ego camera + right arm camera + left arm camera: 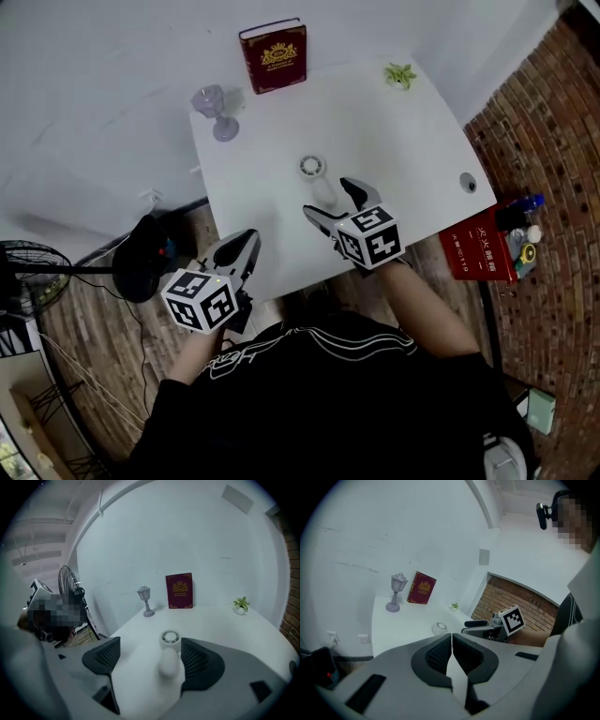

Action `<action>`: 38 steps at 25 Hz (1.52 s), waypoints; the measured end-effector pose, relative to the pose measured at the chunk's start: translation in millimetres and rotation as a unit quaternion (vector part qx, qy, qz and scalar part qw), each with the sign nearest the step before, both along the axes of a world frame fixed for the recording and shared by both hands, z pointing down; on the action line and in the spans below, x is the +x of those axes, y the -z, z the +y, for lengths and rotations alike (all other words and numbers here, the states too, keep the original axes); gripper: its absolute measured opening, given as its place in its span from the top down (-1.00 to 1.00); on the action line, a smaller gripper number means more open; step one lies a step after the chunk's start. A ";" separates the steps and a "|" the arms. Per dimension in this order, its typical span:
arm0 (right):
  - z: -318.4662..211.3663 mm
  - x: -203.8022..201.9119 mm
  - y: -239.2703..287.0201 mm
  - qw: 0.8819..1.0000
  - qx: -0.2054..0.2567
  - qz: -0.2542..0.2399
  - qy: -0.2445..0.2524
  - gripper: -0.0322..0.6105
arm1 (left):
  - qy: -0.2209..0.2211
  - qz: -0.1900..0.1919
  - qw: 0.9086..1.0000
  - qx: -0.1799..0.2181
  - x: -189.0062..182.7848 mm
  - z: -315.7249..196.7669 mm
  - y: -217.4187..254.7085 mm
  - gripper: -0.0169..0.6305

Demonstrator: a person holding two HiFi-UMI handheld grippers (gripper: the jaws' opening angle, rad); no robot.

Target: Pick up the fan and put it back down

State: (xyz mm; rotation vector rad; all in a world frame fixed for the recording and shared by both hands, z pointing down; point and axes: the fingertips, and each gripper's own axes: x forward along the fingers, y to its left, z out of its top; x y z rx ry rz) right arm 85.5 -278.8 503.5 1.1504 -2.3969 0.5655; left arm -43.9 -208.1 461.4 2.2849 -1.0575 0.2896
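A small white hand-held fan (314,169) lies on the white table (272,187), its round head pointing away from me and its handle towards me. My right gripper (333,202) is open, with its jaws on either side of the handle. In the right gripper view the fan (169,651) lies between the open jaws, close to the right one, and my right gripper (151,657) holds nothing. My left gripper (242,251) rests shut at the table's front left edge, holding nothing. In the left gripper view, beyond my shut left gripper (452,641), the fan (439,628) is visible.
At the table's far edge a dark red book (274,56) stands upright against the wall. A small lantern-shaped lamp (214,111) is at the back left and a tiny potted plant (400,75) at the back right. A red box (480,246) sits by the right side, a standing floor fan (28,272) at left.
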 end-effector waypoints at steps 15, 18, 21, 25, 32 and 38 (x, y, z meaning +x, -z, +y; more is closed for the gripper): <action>-54.6 2.8 -87.0 0.996 -0.075 0.056 -0.003 -0.24 | 0.059 0.007 0.998 -0.016 -7.5 -53.0 -39.7 0.84; -54.0 -1.6 -91.0 0.995 -0.084 0.062 0.002 -0.18 | 0.066 0.010 0.998 -0.019 -9.9 -58.0 -46.0 0.84; -52.0 -4.0 -97.7 0.992 -0.090 0.086 0.007 -0.10 | 0.072 0.011 0.997 -0.024 -10.6 -59.1 -50.9 0.84; -52.4 -3.8 -107.7 0.989 -0.094 0.112 0.001 0.09 | 0.076 0.009 0.997 -0.029 -12.8 -56.3 -55.0 0.84; -57.0 1.7 -109.6 0.988 -0.093 0.119 -0.013 0.26 | 0.077 0.009 0.997 -0.031 -19.3 -52.0 -56.7 0.84; -58.0 3.0 -110.7 0.987 -0.109 0.119 -0.014 0.29 | 0.072 0.010 0.997 -0.030 -23.6 -49.3 -49.2 0.84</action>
